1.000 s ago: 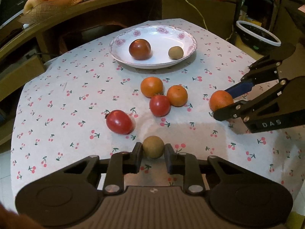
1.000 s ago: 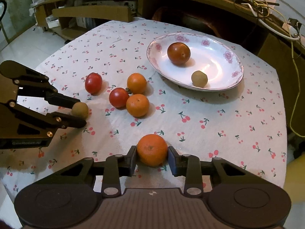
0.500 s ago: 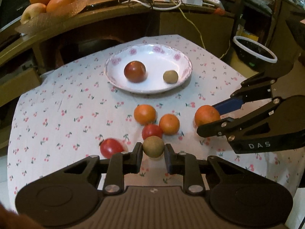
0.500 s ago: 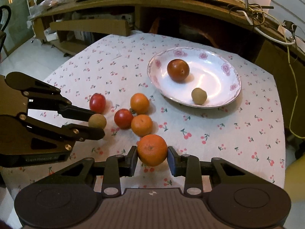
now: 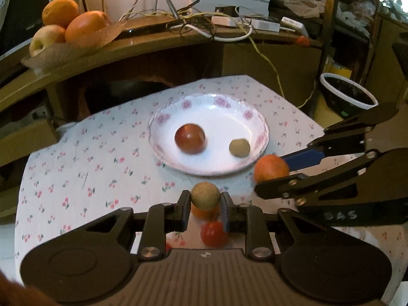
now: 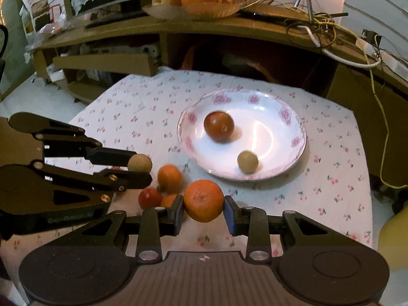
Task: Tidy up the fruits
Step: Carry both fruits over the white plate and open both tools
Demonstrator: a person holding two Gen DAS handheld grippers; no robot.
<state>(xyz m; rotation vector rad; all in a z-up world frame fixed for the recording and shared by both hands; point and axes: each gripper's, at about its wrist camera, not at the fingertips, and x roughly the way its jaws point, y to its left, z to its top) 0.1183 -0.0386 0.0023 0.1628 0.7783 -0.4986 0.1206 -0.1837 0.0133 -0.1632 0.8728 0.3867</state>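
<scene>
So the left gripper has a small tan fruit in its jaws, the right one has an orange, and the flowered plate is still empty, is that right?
Not quite: the plate is not empty. The right wrist view shows a dark red fruit and a second small tan fruit lying in it. The rest holds: the left gripper grips a small tan fruit and the right gripper grips an orange.

My left tool [image 5: 205,210] is matte black, with round silver screws, a ribbed grey base and two round pads. My right tool [image 6: 204,211] matches it, with blue fingers [image 6: 229,215] and white lettering on its side.
</scene>
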